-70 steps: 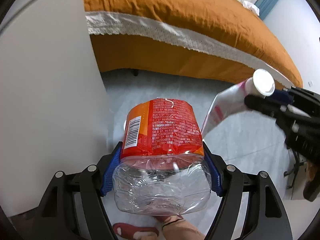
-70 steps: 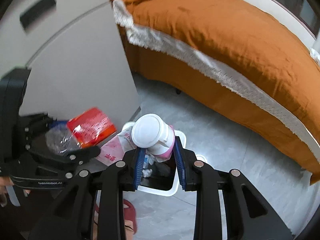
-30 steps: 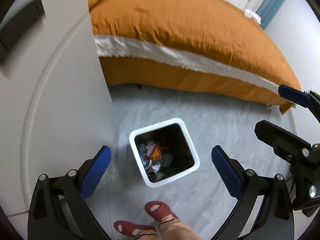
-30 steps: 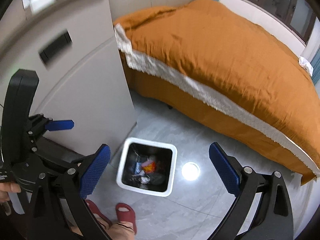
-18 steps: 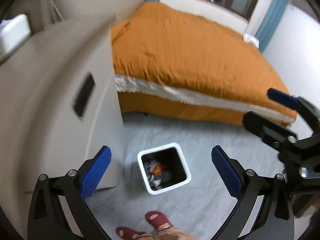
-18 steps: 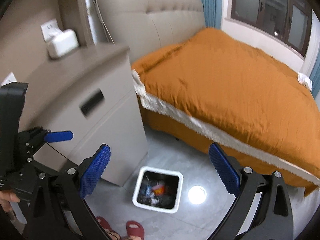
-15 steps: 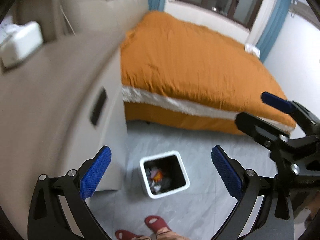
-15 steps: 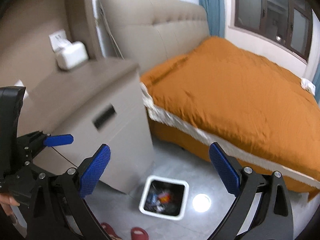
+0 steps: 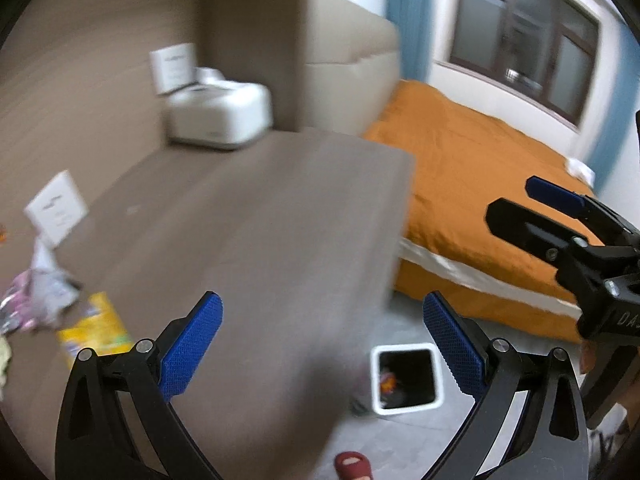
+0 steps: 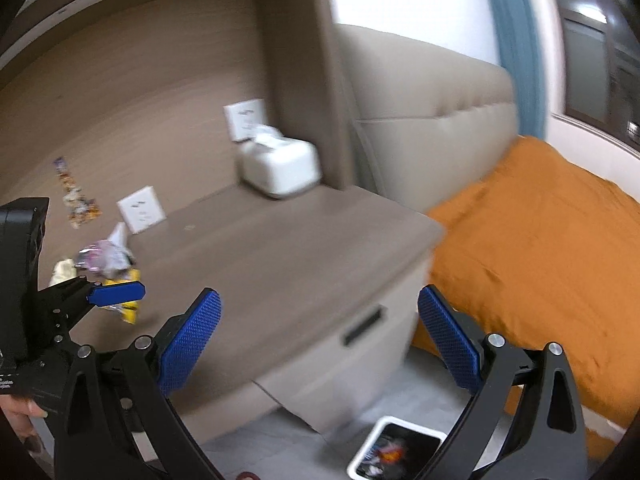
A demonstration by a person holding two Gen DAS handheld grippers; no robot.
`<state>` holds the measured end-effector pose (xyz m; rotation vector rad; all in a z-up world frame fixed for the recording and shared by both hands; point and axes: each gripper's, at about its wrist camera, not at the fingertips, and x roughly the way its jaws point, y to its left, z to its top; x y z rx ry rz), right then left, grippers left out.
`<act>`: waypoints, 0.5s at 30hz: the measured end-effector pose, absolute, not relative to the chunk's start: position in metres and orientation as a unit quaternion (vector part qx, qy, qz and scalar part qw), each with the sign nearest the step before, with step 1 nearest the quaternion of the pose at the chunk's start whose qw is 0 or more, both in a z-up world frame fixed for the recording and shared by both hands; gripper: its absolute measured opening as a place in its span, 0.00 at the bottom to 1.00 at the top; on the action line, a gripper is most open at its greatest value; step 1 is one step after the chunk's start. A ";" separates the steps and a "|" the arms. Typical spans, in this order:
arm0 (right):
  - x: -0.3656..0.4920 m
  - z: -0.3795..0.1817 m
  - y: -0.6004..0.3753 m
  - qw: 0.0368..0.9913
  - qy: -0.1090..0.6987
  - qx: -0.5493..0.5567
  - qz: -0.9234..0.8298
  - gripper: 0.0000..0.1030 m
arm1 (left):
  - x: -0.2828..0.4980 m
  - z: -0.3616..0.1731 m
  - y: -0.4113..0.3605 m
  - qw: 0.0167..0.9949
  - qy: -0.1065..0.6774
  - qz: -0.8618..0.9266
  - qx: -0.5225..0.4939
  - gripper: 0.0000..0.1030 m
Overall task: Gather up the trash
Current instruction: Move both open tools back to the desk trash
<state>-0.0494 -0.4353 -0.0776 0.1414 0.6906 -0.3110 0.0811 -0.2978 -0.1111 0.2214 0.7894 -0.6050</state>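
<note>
both cameras used to look down at the floor, now they face the nightstand top. the orange bed sits off to the right of both grippers. the white trash bin, stuff inside, is low between the left gripper fingers, jaws spread wide and empty. right gripper is spread and empty too. only its view shows the drawer handle. blurry wrappers lie far left on the nightstand, a yellow packet just beside them.

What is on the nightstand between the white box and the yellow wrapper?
Only bare brown top shows between the white box and the yellow wrapper on the nightstand, in the right wrist view.
</note>
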 end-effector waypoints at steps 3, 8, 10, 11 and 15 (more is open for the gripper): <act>-0.020 -0.077 -0.412 0.932 0.339 0.061 -0.110 0.95 | 0.088 -0.104 -0.261 0.889 0.373 -0.247 0.097 0.95; 0.018 -0.075 -0.372 0.939 0.338 0.048 -0.047 0.95 | 0.097 -0.093 -0.200 0.906 0.372 -0.188 0.071 0.95; 0.037 -0.075 -0.351 0.940 0.339 0.040 -0.017 0.95 | 0.101 -0.088 -0.175 0.913 0.368 -0.162 0.065 0.95; 0.044 -0.074 -0.341 0.940 0.339 0.036 -0.004 0.95 | 0.102 -0.086 -0.165 0.915 0.367 -0.154 0.062 0.95; 0.072 -0.075 -0.306 0.939 0.340 0.022 0.039 0.95 | 0.108 -0.081 -0.121 0.924 0.362 -0.116 0.051 0.95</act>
